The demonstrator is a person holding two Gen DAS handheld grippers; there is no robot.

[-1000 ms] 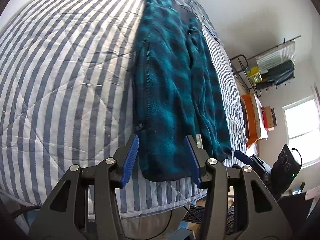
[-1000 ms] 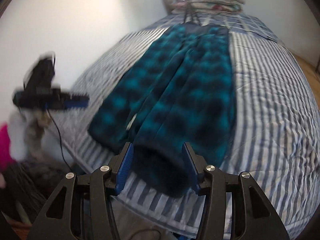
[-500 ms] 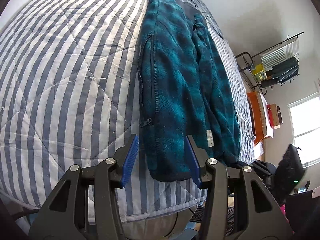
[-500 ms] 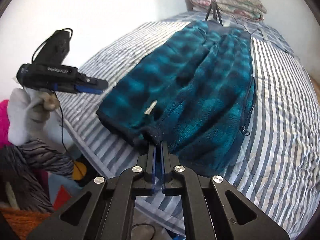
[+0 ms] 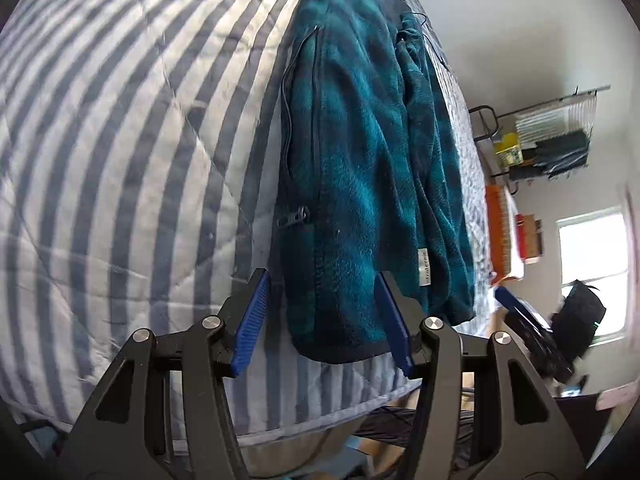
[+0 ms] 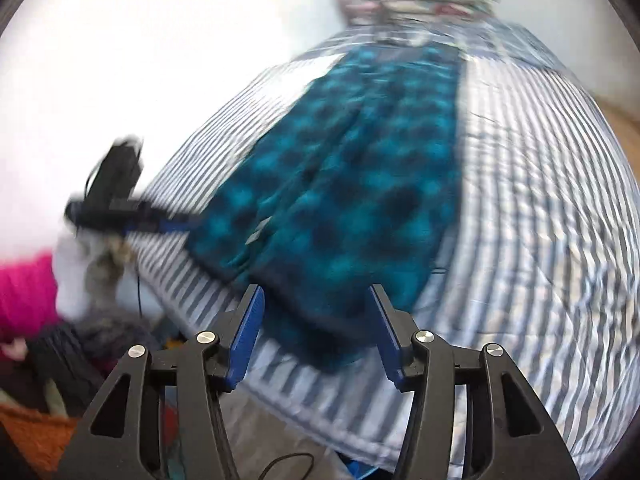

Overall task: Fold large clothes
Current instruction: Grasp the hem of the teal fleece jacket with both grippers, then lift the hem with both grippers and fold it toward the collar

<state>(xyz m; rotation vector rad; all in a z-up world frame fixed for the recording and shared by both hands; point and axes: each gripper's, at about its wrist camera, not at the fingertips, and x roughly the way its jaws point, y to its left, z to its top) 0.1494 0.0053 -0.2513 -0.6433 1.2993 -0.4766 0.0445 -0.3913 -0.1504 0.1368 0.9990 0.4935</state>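
teal fleece jacket flat on striped quilt, both grippers agape

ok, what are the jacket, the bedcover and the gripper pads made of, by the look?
Jacket: looks like fleece, matte and fuzzy, napped pile in teal-and-dark plaid, with a zipper. Bedcover: quilted woven fabric, probably cotton, matte, stitch lines crossing the stripes. Pads on the left hand-held gripper: blue, ribbed, likely rubber or soft plastic; hard to tell which.
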